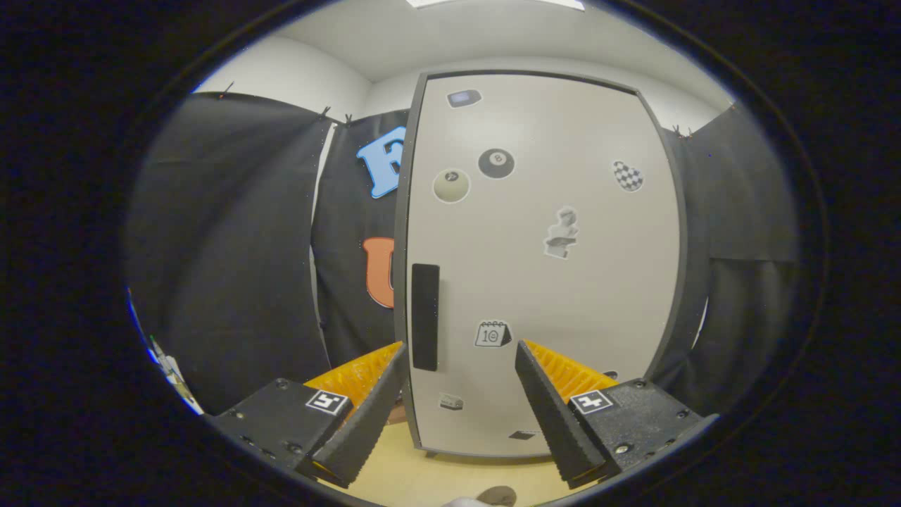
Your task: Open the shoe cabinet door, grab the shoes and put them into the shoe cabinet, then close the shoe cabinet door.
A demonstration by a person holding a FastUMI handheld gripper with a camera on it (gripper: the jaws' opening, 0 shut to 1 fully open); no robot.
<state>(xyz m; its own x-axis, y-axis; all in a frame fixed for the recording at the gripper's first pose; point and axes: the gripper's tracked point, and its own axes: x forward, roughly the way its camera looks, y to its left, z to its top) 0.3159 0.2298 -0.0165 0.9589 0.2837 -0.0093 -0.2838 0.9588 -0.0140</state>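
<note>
The gripper (461,352) is held with its two fingers spread wide apart, and nothing is between them; they press on no object. The fingers point toward the shoe cabinet door (563,296), which stands upright just ahead of them and is closed inside its dark frame. A dark vertical handle (425,317) sits near the left edge of the door, close to the tip of the left finger, but the finger is not touching it as far as I can tell. Several stickers are on the door: a calendar sticker (493,334) just beyond the gap between the fingers, a black billiard ball (496,163) and a pale ball (451,186) higher up, a small bust figure (562,232) and a checkered oval (628,176) toward the right side. The cabinet stands on a light wooden floor (422,475). At the near edge of the floor, below the fingers, a small brown and white shape (493,497) is visible; it is too cut off to say what it is. Black cloth (232,267) hangs on both sides of the cabinet, and above it there is a white wall (295,77).
</note>
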